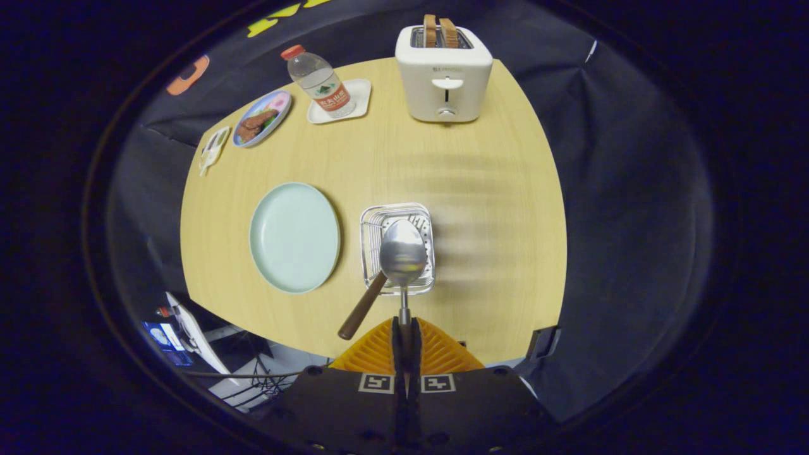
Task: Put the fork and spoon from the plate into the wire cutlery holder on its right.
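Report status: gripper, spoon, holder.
Gripper shut on spoon, bowl over wire cutlery holder. Wooden-handled utensil already leaning out of holder. Plate bare. Nothing in the way.

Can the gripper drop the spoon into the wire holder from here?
Probably yes. The gripper is shut on the spoon, whose bowl hangs over the wire holder. A wooden handle already leans out of the holder's near side, beside the spoon's path.

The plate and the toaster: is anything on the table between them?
No. In the gripper view, bare table lies between the plate and the toaster. The fingers pinch the spoon.
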Demonstrator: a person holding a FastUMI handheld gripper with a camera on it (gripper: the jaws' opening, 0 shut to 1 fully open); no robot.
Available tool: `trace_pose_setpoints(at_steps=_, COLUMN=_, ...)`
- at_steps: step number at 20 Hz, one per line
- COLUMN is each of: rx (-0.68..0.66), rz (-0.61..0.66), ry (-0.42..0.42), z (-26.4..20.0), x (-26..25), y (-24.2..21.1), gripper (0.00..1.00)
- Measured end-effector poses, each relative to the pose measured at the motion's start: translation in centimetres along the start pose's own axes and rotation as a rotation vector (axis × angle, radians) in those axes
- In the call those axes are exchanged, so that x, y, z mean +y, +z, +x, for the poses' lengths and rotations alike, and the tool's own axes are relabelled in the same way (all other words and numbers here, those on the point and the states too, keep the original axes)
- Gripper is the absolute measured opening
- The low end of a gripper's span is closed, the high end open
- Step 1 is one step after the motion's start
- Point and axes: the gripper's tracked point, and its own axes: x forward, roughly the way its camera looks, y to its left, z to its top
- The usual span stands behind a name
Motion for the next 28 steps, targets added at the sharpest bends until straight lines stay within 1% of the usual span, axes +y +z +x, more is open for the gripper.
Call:
trace_pose_setpoints(at_steps=3, rx=0.031, rz=0.025, ry=0.0, z=0.5, x=-0.4, y=0.4, gripper=0.01)
trace_pose_setpoints(at_steps=4, rx=0.034, rz=0.035, ry=0.001, z=0.8, x=-0.3, y=0.8, gripper=0.04)
trace_pose_setpoints(at_steps=7, rx=0.027, rz=0.056, ry=0.011, z=1.6, x=0.1, y=1.7, gripper=0.04)
trace_pose_setpoints(at_steps=8, rx=0.02, rz=0.064, ry=0.006, z=1.3, x=0.0, y=2.1, gripper=0.07)
trace_pose_setpoints(at_steps=10, rx=0.007, rz=0.084, ry=0.033, z=1.6, x=0.5, y=2.4, gripper=0.11)
trace_pose_setpoints(at_steps=11, rx=-0.007, rz=0.092, ry=0.046, z=1.5, x=0.8, y=2.7, gripper=0.17)
trace_pose_setpoints(at_steps=12, rx=-0.021, rz=0.093, ry=0.062, z=1.3, x=1.2, y=2.9, gripper=0.18)
trace_pose_setpoints(at_steps=13, rx=-0.038, rz=0.089, ry=0.058, z=1.1, x=1.2, y=3.3, gripper=0.31)
trace_pose_setpoints(at_steps=14, rx=-0.059, rz=0.083, ry=0.058, z=0.8, x=1.2, y=3.6, gripper=0.36)
trace_pose_setpoints(at_steps=15, rx=-0.082, rz=0.078, ry=0.055, z=0.4, x=1.2, y=4.1, gripper=0.47)
trace_pose_setpoints(at_steps=18, rx=-0.138, rz=0.061, ry=0.048, z=-0.4, x=1.3, y=4.7, gripper=0.6)
trace_pose_setpoints(at_steps=20, rx=-0.199, rz=0.041, ry=0.043, z=-1.3, x=1.5, y=5.3, gripper=0.69)
trace_pose_setpoints(at_steps=21, rx=-0.241, rz=0.026, ry=0.035, z=-1.9, x=1.4, y=5.7, gripper=0.75)
trace_pose_setpoints(at_steps=23, rx=-0.331, rz=-0.013, ry=0.022, z=-3.6, x=1.5, y=6.3, gripper=0.8)
trace_pose_setpoints(at_steps=28, rx=-0.632, rz=-0.063, ry=0.011, z=-10.1, x=1.8, y=7.1, gripper=0.83)
